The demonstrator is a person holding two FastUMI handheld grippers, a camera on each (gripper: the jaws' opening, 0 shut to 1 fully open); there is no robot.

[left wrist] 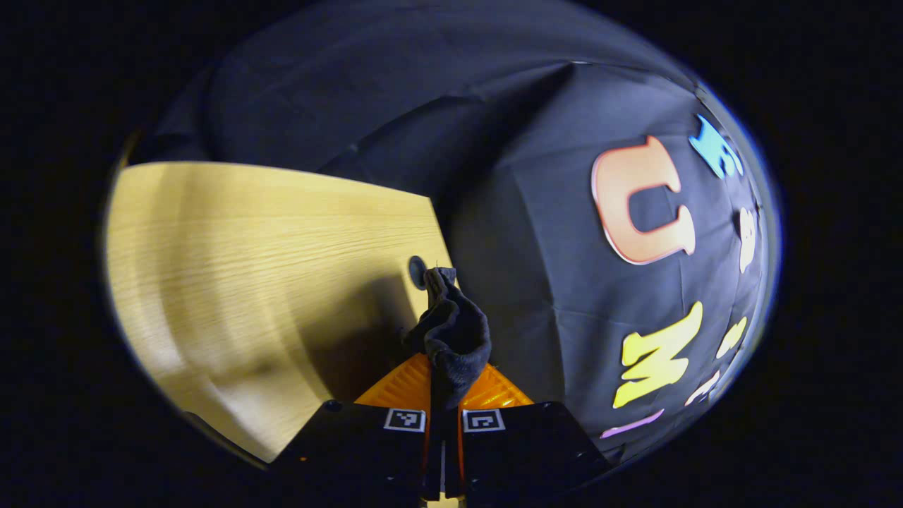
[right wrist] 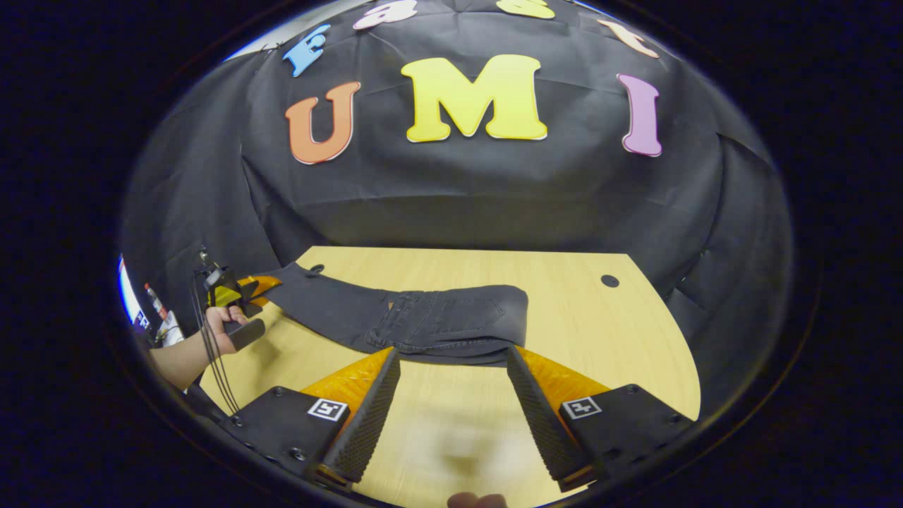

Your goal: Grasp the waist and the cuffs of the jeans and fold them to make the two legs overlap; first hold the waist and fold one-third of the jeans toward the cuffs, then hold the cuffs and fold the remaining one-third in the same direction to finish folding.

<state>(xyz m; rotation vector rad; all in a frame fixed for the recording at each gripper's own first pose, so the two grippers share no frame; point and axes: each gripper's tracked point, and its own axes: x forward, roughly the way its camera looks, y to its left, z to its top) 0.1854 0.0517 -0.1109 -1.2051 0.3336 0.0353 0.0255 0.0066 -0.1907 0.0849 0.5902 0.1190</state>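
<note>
Left gripper [left wrist: 444, 374] pinching jeans [right wrist: 423, 321] cuff; right gripper [right wrist: 451, 384] spread, empty above counter [right wrist: 621, 331]. Thin bite risks cuff slipping.

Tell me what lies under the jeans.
The jeans lie on the wooden table, one end pinched in the left gripper. Bare wood shows all around them; whatever the denim covers cannot be seen.

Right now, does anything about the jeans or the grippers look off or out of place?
Nothing looks damaged. The jeans lie flat on the table, waist end folded over. The left gripper is shut on bunched dark denim at the cuff end; the right gripper hangs open in front of the fold.
</note>
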